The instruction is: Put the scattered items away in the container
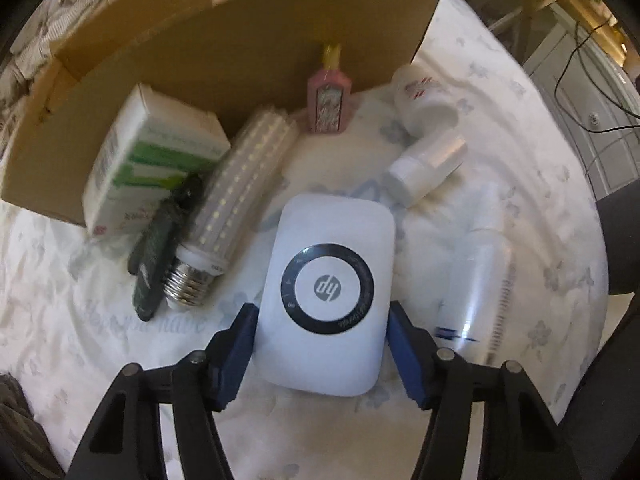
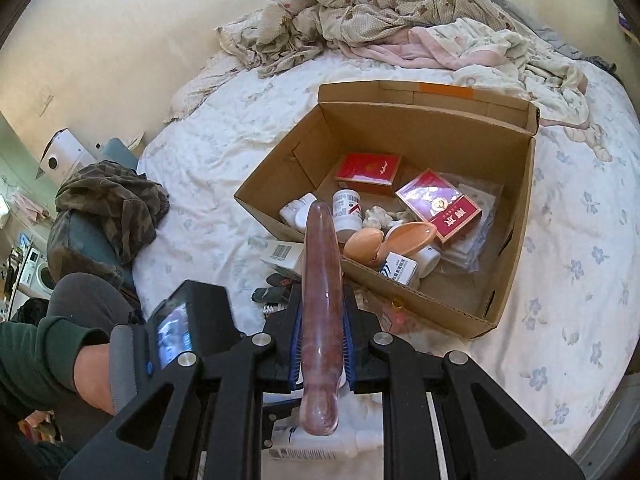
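Bed sheet (image 2: 208, 184): white with pale blue flowers, carrying everything below.

Cardboard box (image 2: 516, 216): open-topped, on the sheet; holds two red packets (image 2: 368, 172), small white bottles (image 2: 346, 210) and a peach-coloured scoop (image 2: 408, 236).

White HP device (image 1: 326, 292): flat and rounded, outside the box. The left gripper (image 1: 320, 350) stands spread on either side of it, blue pads (image 1: 236, 356) at its long edges; whether they touch it cannot be told.

Pinkish translucent rod (image 2: 322, 312): pinched between the pads of the right gripper (image 2: 322, 344), pointing toward the box's near wall.

LED corn bulb (image 1: 236, 200): lying beside a white-and-green carton (image 1: 148, 160), both against the box wall.

Dark green sachet (image 1: 160, 248): lies touching the bulb's screw base.

Pink perfume bottle (image 1: 330, 102): upright at the box wall.

Two white jars (image 1: 424, 164): on their sides, right of the device.
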`<action>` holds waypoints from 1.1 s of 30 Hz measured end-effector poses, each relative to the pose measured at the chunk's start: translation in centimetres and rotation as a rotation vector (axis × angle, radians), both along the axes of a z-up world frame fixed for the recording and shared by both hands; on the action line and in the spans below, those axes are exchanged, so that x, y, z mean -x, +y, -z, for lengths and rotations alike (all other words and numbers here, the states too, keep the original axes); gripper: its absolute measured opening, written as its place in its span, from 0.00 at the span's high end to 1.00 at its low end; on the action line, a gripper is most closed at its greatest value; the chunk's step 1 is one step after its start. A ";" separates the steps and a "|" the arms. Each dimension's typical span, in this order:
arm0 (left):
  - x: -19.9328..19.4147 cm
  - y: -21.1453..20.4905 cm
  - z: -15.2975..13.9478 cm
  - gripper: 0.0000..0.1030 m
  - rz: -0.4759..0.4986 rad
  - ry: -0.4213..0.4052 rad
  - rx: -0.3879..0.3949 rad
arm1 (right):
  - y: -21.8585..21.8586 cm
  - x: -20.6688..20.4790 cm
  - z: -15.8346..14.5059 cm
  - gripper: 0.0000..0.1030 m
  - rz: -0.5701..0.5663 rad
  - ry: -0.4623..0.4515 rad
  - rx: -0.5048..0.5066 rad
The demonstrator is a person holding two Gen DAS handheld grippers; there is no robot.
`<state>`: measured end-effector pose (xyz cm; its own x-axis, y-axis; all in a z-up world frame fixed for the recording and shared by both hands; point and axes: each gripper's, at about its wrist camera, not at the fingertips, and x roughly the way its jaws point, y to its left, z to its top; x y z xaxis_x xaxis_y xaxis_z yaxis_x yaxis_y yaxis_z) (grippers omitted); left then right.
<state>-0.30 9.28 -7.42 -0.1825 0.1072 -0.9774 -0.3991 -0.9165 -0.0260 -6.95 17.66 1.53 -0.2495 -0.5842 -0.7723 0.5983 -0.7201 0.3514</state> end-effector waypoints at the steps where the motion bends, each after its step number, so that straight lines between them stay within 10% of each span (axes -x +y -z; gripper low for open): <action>1: 0.0 -0.2 -1.0 0.39 -0.009 0.027 -0.025 | 0.1 0.1 -0.1 0.83 0.006 0.001 0.006; 4: 0.2 -1.2 -4.2 0.46 -0.058 0.110 -0.110 | 0.2 0.2 -0.6 0.83 0.019 0.013 0.028; 5: 0.3 -1.7 -5.3 0.79 -0.074 0.133 -0.146 | 0.3 0.1 -0.8 0.83 0.020 0.017 0.034; 8: 1.0 -3.7 -7.3 0.97 -0.174 0.155 -0.207 | 0.3 0.0 -1.2 0.83 0.024 0.031 0.044; 26: 1.8 -7.2 -5.6 1.00 -0.247 0.061 -0.342 | 0.3 1.8 -1.5 0.83 0.084 0.020 0.089; 28: 1.6 -6.1 -4.0 0.88 -0.215 -0.026 -0.334 | 0.3 2.0 -1.5 0.83 0.086 0.020 0.085; 30: 1.4 -4.7 -2.2 0.35 -0.198 -0.120 -0.299 | 0.1 2.0 -1.4 0.83 0.085 0.019 0.083; 33: 0.9 -2.5 -1.0 0.26 -0.144 -0.108 -0.219 | -0.1 1.9 -1.4 0.83 0.079 0.018 0.079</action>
<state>-1.20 6.80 -6.41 -0.1072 0.2981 -0.9485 -0.2490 -0.9317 -0.2646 -8.87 17.55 2.91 -0.3110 -0.6208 -0.7197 0.5475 -0.7359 0.3982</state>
